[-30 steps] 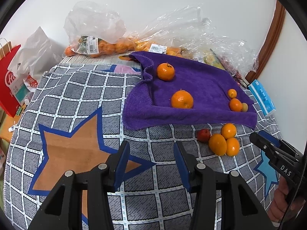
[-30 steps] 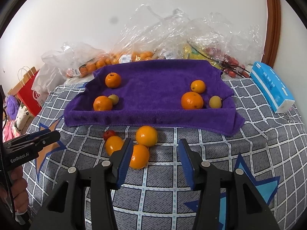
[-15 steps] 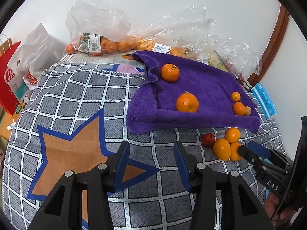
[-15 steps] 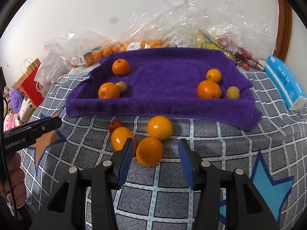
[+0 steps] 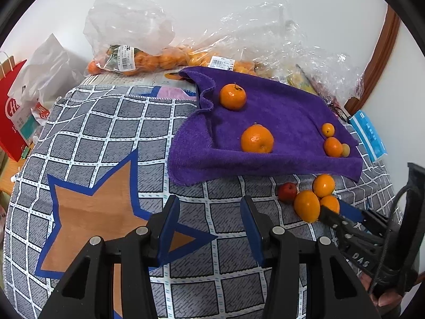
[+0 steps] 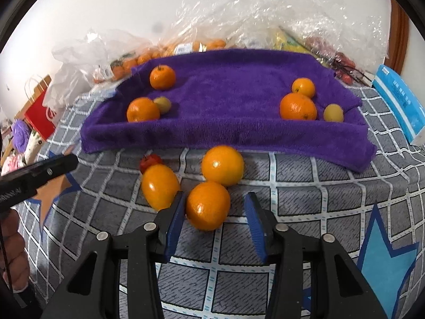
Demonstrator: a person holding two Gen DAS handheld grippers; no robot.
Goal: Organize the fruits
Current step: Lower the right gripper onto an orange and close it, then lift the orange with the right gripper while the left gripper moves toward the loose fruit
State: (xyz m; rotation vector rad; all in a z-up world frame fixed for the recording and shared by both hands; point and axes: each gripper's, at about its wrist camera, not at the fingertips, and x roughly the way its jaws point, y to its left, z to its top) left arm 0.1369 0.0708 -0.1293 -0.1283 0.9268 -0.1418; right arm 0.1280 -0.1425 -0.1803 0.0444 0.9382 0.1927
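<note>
Two blue-padded jaws of the right gripper (image 6: 214, 214) are closing around a glossy round orange (image 6: 208, 205) (not yet pinched) on the grey checked cloth (image 6: 305, 186), just before the purple towel (image 6: 225, 101). Smooth, firm, apt to roll: squeeze across its widest middle. Left gripper (image 5: 209, 227) hangs parted, empty.

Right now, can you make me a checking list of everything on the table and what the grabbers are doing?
Surface: grey checked cloth with star shapes.
Job's things: purple towel holding seven fruits; three oranges and a small red fruit lie in front of it.
Clutter: plastic bags, blue packet, red paper bag.
Grippers: right gripper closing around the nearest orange; left gripper empty.
Cables: nothing seen.
Surroundings: white wall.
</note>
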